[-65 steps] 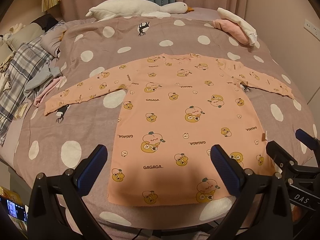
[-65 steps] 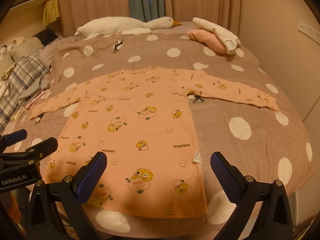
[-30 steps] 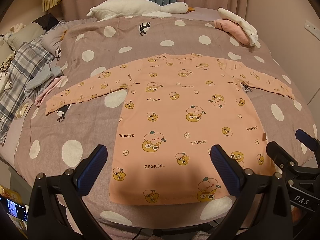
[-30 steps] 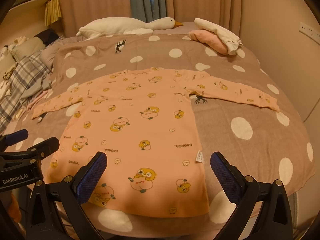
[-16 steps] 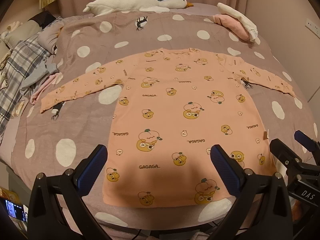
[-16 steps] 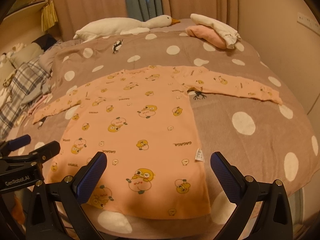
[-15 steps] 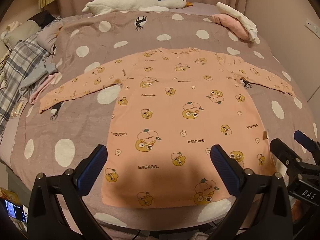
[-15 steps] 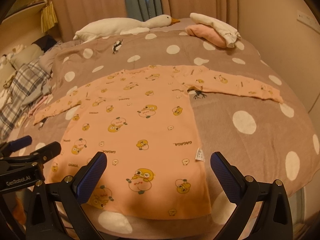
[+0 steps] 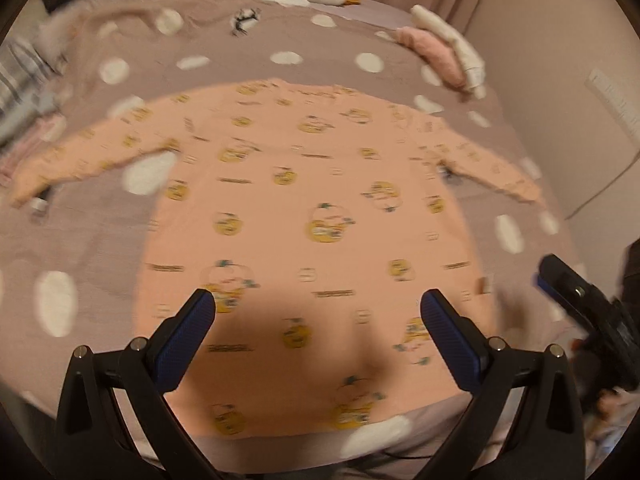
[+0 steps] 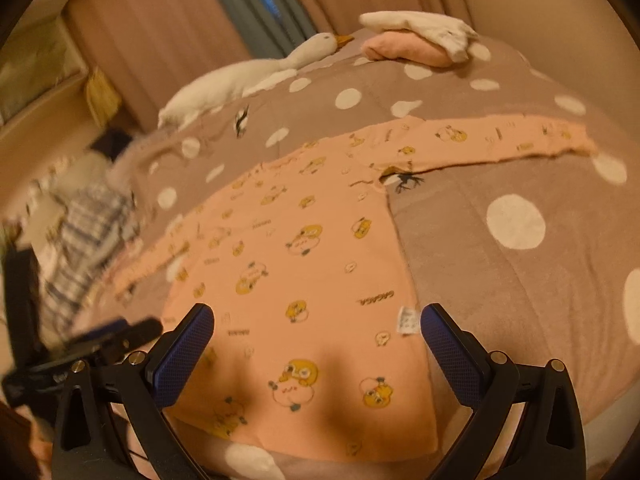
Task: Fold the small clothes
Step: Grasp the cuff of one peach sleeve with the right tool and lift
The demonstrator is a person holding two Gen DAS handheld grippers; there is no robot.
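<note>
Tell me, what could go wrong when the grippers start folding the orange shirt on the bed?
The orange shirt lies flat on a soft spotted blanket, so a gripper might pinch blanket together with shirt. Its hem sits near the bed's front edge, so a tug could pull it off. The long right sleeve stretches far out and may flop crookedly.

Polka-dot bed (image 10: 516, 216) before pink curtains (image 10: 168, 36), dim warm light.
</note>
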